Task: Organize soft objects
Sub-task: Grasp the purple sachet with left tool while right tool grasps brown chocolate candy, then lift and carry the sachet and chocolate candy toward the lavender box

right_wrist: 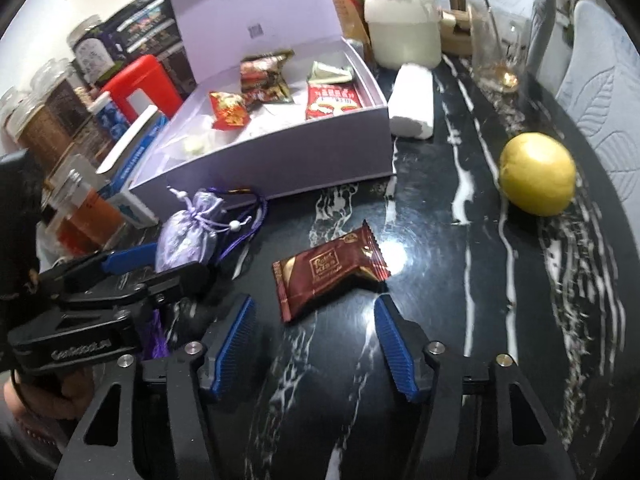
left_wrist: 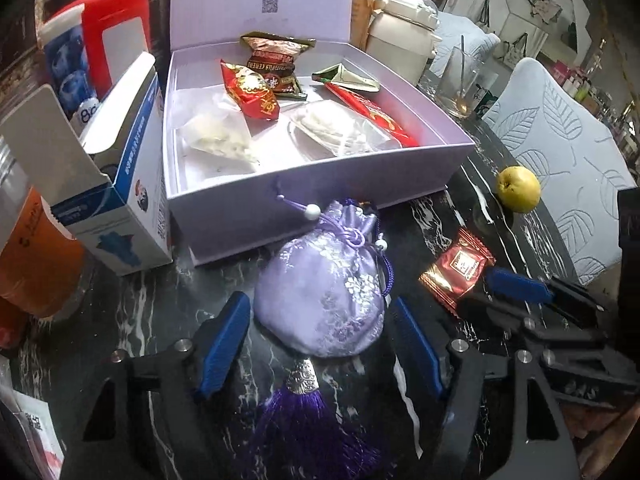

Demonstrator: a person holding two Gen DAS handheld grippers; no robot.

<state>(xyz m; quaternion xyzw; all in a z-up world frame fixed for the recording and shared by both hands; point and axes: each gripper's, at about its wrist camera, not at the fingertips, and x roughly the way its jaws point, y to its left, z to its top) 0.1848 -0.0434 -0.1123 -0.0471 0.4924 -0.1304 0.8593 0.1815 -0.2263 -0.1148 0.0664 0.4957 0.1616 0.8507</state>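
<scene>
Left claw (left_wrist: 320,344) open, lilac brocade pouch (left_wrist: 320,292) between its pads but untouched on the dark marble surface (right_wrist: 440,280), right claw (right_wrist: 314,344) open just short of a maroon snack packet (right_wrist: 328,272), open lilac box (left_wrist: 320,200) of packets beyond

A yellow fruit (right_wrist: 537,173) and a drinking glass (right_wrist: 496,52) on the marble table (right_wrist: 460,320)

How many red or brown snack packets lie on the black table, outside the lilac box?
1. A single brown snack packet lies on the black table, in front of the lilac box and left of the yellow fruit. Others may be hidden.
</scene>
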